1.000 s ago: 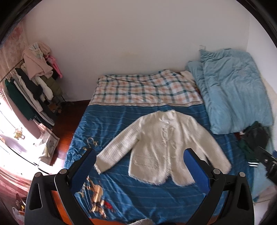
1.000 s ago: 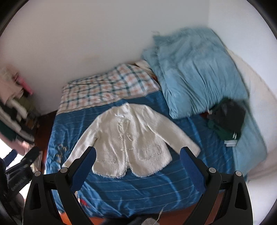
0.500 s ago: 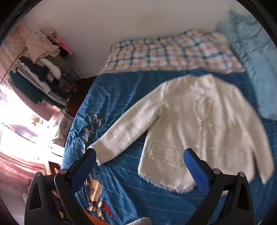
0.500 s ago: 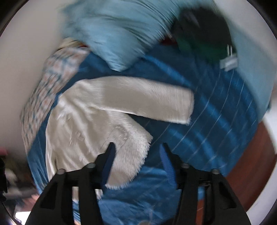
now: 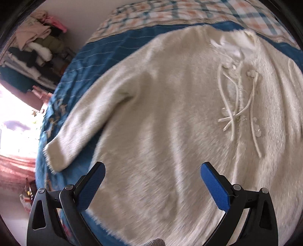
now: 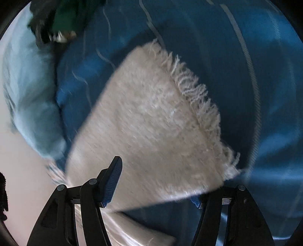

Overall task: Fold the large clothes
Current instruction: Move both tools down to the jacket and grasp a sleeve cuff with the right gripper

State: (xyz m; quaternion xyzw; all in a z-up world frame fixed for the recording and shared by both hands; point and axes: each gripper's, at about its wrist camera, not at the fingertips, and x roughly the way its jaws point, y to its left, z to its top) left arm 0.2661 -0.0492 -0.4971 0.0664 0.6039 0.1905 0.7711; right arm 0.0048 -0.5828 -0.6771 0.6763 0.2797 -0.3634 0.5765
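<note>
Your right gripper (image 6: 161, 181), a second ago high above the bed, has dropped onto the cream cardigan's (image 5: 170, 113) fringed cuff (image 6: 157, 123), jaws closing with the cuff between them but not yet pinched. Your left gripper (image 5: 151, 181), spread wide and empty, has sunk over the cardigan's hem, the garment lying flat on the blue bedspread (image 5: 106, 49): the first fold looks about to begin, with the plaid sheet (image 5: 170, 15) beyond its collar.

blue bedspread (image 5: 121, 49), plaid sheet (image 5: 170, 13), clothes rack (image 5: 32, 51)
</note>
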